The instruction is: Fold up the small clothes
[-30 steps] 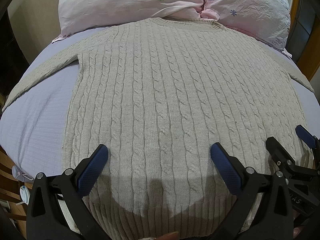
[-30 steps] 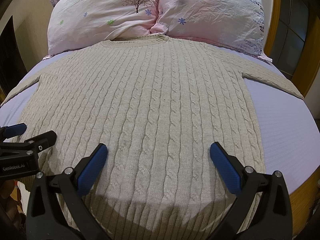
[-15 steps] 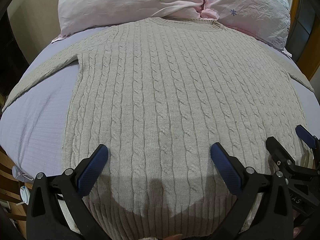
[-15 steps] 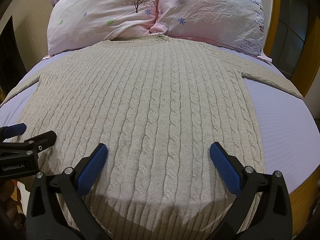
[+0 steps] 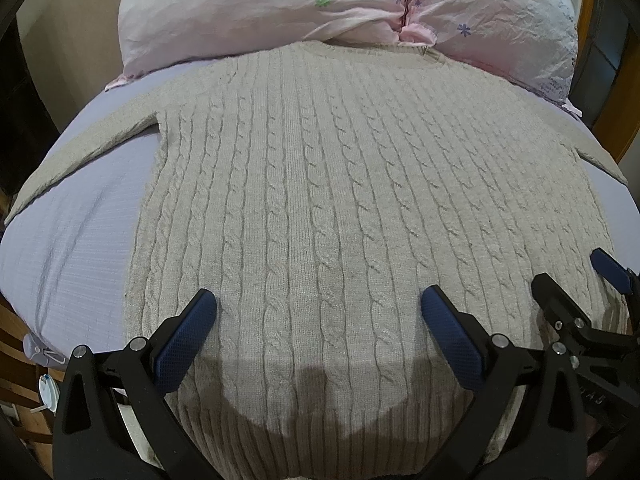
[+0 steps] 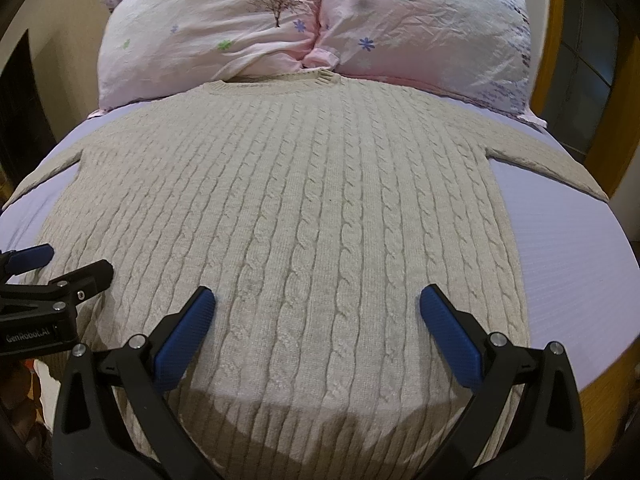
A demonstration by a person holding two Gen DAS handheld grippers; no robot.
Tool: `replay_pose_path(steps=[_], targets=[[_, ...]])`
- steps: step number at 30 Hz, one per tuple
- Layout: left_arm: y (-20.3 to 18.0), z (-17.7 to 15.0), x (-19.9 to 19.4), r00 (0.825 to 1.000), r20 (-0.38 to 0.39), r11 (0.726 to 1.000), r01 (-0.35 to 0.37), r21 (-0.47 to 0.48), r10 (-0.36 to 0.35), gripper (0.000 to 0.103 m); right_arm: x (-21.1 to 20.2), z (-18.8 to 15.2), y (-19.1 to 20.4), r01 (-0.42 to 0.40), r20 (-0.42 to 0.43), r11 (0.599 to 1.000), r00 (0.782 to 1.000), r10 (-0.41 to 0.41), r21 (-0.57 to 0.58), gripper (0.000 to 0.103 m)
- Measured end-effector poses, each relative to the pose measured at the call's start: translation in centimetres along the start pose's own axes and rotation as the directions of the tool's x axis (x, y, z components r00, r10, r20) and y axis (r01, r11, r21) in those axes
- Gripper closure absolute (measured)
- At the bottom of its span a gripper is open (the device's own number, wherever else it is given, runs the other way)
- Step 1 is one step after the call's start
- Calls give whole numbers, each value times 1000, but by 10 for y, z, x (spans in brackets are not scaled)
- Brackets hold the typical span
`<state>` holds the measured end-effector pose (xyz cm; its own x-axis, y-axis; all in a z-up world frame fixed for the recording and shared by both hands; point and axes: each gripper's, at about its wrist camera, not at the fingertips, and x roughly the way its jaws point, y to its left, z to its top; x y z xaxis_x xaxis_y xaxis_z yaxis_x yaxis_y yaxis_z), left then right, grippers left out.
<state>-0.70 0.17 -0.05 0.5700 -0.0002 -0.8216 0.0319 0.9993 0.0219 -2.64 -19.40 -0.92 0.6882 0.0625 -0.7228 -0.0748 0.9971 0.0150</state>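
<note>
Both tools, left (image 5: 318, 334) and right (image 6: 316, 330), gape over the flat sweater (image 5: 340, 200); pinch both hem corners evenly.

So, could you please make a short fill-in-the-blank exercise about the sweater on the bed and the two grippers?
1. The cable-knit sweater lies flat with its collar toward the two ____ pillows.
2. The jaws of the left gripper are ____, holding nothing.
3. Both sleeves are spread ____ on the lavender sheet, not folded over the body.
4. The right gripper hovers near the sweater's ____, the edge opposite the collar.

Missing words: pink; open; outward; hem
</note>
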Motion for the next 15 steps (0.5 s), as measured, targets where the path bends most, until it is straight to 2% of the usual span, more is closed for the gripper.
replay_pose_path(steps=[3,5,6,7,8,9,11,12,13,14,15], targets=[[2,0,-10,1000,23,1000,14,13,-14,1,-3,11,-21,-80,14,997,997,80,22,2],[4,-3,-12,999,25,999,42,14,-42,1,-15,30,-75,-60,83,985,995,47,163,2],[14,2,-15,996,53,997,75,-8,-74,1,-20,37,-99,-57,104,973,994,34,222,2],[23,5,-18,993,73,995,94,-23,-92,1,-24,47,-139,-61,134,943,991,18,326,2],[31,8,-20,990,94,993,111,-38,-107,1,-27,54,-181,-83,162,899,987,13,430,2],[45,13,-23,982,130,987,147,-67,-137,1,-26,57,-207,-92,172,865,985,7,493,3],[70,24,-24,968,172,974,202,-105,-182,1,-19,63,-279,-87,163,757,986,-26,647,15],[78,27,-24,962,183,968,225,-113,-202,1,-13,64,-307,-80,152,708,988,-39,702,26],[81,28,-23,958,188,965,238,-113,-215,1,-4,62,-342,-74,138,632,989,-51,772,37],[91,32,-24,944,207,953,282,-109,-256,1,2,60,-365,-72,127,573,990,-57,816,41],[92,32,-22,939,215,950,294,-107,-267,1,9,57,-386,-69,115,514,992,-57,855,47]])
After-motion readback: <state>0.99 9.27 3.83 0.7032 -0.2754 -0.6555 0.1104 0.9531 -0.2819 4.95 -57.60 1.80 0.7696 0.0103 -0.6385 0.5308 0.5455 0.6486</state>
